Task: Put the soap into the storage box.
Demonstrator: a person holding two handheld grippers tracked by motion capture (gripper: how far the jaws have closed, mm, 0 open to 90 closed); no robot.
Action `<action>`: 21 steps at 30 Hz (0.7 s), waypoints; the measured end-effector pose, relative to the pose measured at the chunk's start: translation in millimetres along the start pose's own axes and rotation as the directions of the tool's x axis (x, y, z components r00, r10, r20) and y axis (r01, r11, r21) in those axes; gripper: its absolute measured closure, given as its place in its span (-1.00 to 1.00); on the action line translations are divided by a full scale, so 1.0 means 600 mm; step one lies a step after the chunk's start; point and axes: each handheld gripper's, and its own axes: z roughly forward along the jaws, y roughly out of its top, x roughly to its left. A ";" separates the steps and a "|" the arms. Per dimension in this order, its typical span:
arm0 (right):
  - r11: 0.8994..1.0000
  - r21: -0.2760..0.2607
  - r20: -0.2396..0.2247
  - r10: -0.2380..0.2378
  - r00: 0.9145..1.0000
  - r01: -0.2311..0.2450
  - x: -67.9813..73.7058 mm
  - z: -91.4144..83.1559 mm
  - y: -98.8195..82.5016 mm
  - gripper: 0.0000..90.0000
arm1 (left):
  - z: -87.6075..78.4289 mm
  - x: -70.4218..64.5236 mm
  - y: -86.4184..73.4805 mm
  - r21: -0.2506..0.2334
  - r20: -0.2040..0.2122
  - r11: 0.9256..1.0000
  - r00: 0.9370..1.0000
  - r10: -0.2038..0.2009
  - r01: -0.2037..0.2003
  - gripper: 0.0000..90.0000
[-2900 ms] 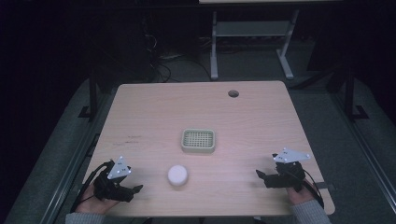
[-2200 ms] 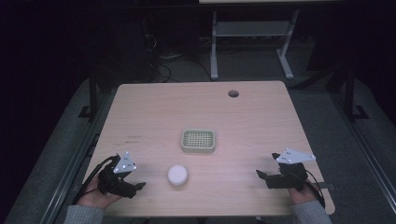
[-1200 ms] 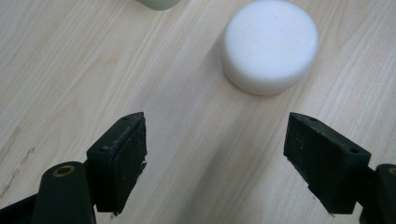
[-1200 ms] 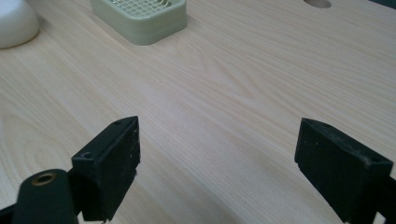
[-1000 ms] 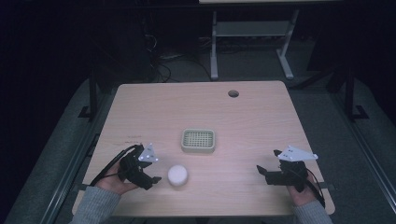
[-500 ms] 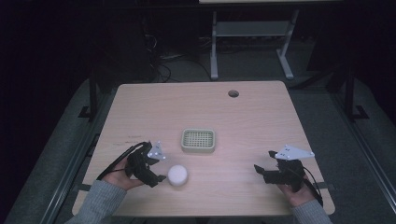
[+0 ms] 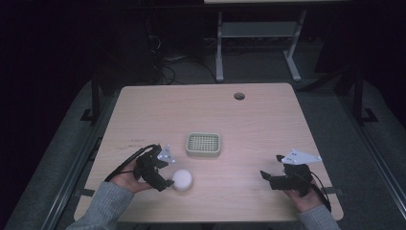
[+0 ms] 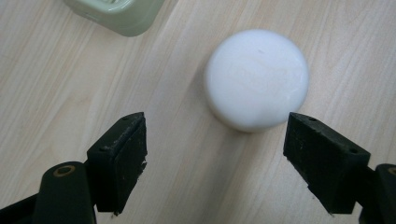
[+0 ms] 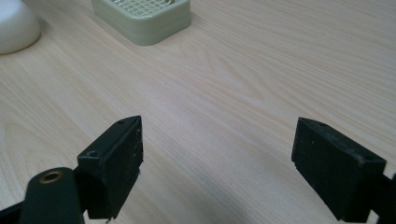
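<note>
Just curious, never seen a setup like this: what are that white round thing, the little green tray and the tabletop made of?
White puck: matte, smooth, rounded edges; looks like soap or moulded plastic, can't tell which.
Green tray: pale green, faint sheen, gridded top; probably moulded plastic.
Table: light wood grain lines, flat matte surface; wood or wood-look laminate.

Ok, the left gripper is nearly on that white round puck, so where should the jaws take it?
Grip the white puck across its curved side wall. It lies flat on the table and is low and round, so any diameter works. Come in from the near left, where the left gripper already is, jaws open wider than the puck. Keep low, so the jaws probably won't slip over its rounded top edge.
</note>
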 end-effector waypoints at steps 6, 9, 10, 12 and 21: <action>1.000 0.003 -0.006 0.000 1.000 0.000 0.000 0.000 0.000 -0.64 | 0.009 0.001 0.013 0.016 0.026 1.000 1.000 0.007 -0.007 -0.54; 1.000 0.002 -0.005 -0.001 1.000 0.001 0.000 0.000 0.000 -0.64 | 0.014 0.000 0.019 0.026 0.040 1.000 0.999 0.011 -0.013 -0.55; 1.000 0.003 -0.006 0.000 1.000 0.000 0.000 0.000 0.000 -0.64 | 0.015 -0.001 0.020 0.030 0.046 0.999 0.999 0.009 -0.011 -0.56; 1.000 0.004 -0.007 0.000 1.000 0.000 -0.001 0.000 -0.001 -0.64 | 0.019 -0.002 0.023 0.037 0.051 0.999 0.999 0.016 -0.018 -0.56; 1.000 0.001 -0.009 0.003 1.000 -0.003 -0.002 0.000 -0.001 -0.64 | 0.031 -0.003 0.034 0.063 0.081 0.998 0.996 0.024 -0.029 -0.58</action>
